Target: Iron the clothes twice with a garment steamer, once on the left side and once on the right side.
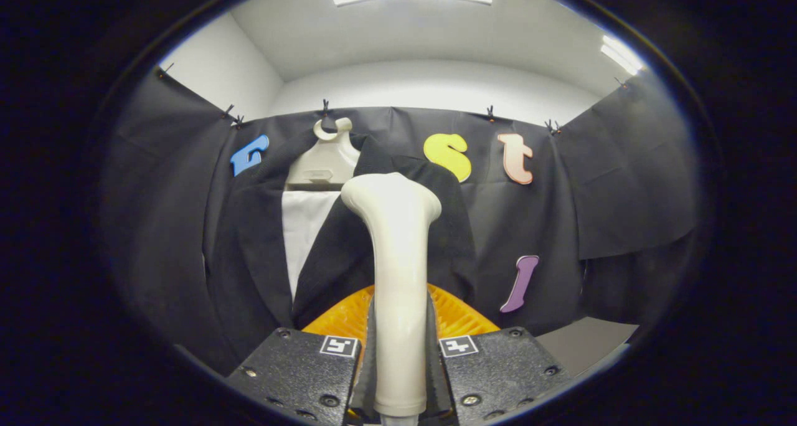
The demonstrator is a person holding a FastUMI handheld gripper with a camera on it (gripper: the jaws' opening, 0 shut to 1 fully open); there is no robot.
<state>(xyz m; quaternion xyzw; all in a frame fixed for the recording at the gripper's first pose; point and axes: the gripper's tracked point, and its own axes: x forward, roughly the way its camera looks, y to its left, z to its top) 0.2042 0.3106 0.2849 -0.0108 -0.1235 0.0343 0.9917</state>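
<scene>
Gripping item: garment steamer [398,276], handle clamped between both fingers [398,376], head raised toward the dark jacket [261,251]. Jacket hangs on a pale hanger [324,158] against the booth wall, just beyond the steamer head, hung flat for steaming.

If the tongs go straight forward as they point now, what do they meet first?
Probably the black jacket on its hanger. The tongs, shut on the steamer, point its head at the jacket's front; the gap is unclear.
</scene>
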